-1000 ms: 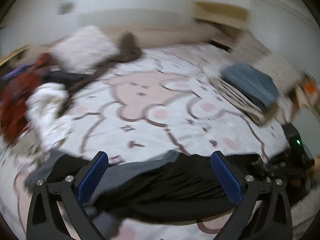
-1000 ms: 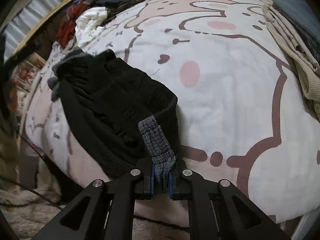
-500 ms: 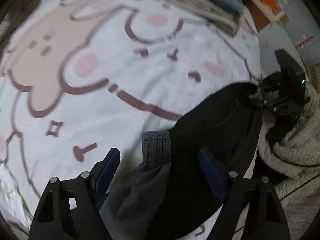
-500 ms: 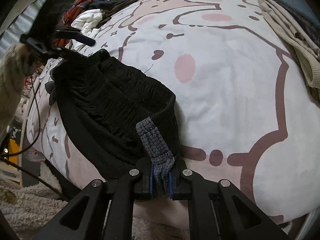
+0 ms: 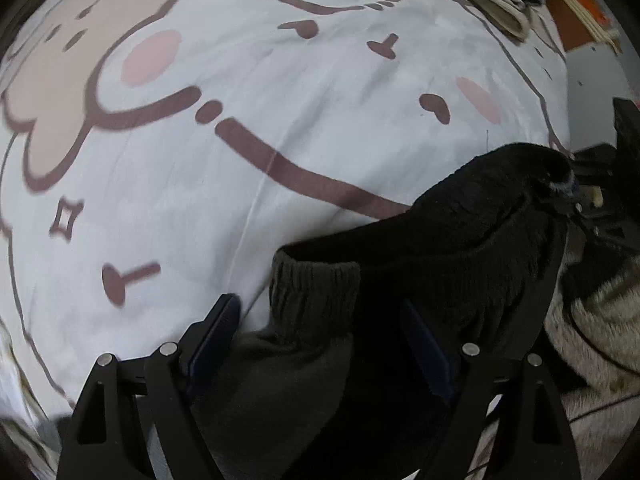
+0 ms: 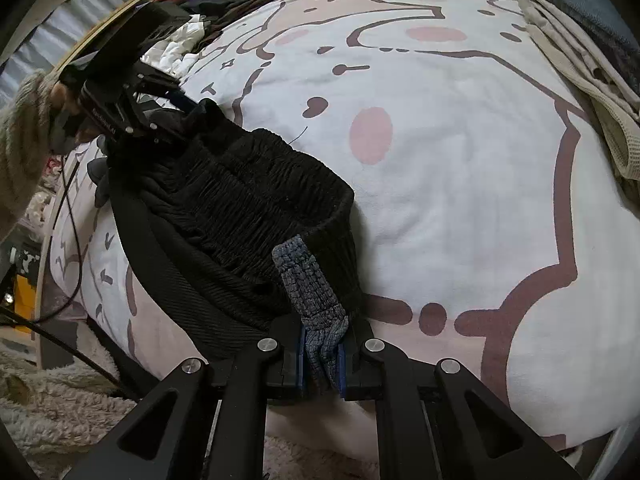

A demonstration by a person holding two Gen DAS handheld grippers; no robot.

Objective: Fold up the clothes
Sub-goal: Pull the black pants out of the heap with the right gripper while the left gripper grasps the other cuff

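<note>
- Black knitted garment (image 6: 248,216): lies bunched along the near edge of the bed, one end towards the near left corner, the other at the right gripper; part of it hangs over the edge.
- Grey-blue ribbed cuff (image 6: 308,284): a lighter band of the same garment, rising from the right gripper's jaws and lying against the black knit.
- Right gripper (image 6: 320,356): clenched on the grey-blue ribbed cuff, the blue pads pressing it from both sides, at the near edge of the bed.
- Left gripper (image 5: 320,340): jaws spread and pointing steeply down over the other end of the garment; they have just been closing somewhat, with a grey ribbed hem (image 5: 316,292) and dark cloth between the blue pads (image 5: 216,332). Whether the pads yet press the cloth cannot be told; a gap shows beside the left pad.
- In the right wrist view the left gripper (image 6: 160,120) appears at the garment's far end, carried by a hand in a fuzzy beige sleeve (image 6: 20,144).
- Bedsheet (image 6: 460,168): white with a pink and brown cartoon print; it carries everything.
- Stack of folded clothes (image 6: 584,40): beige pieces under a blue one, at the far right edge of the bed, well apart from the garment.
- Unfolded clothes (image 6: 180,40): white, red and dark pieces heaped at the far left corner.
- Shaggy beige rug (image 6: 48,408): on the floor below the near edge.
</note>
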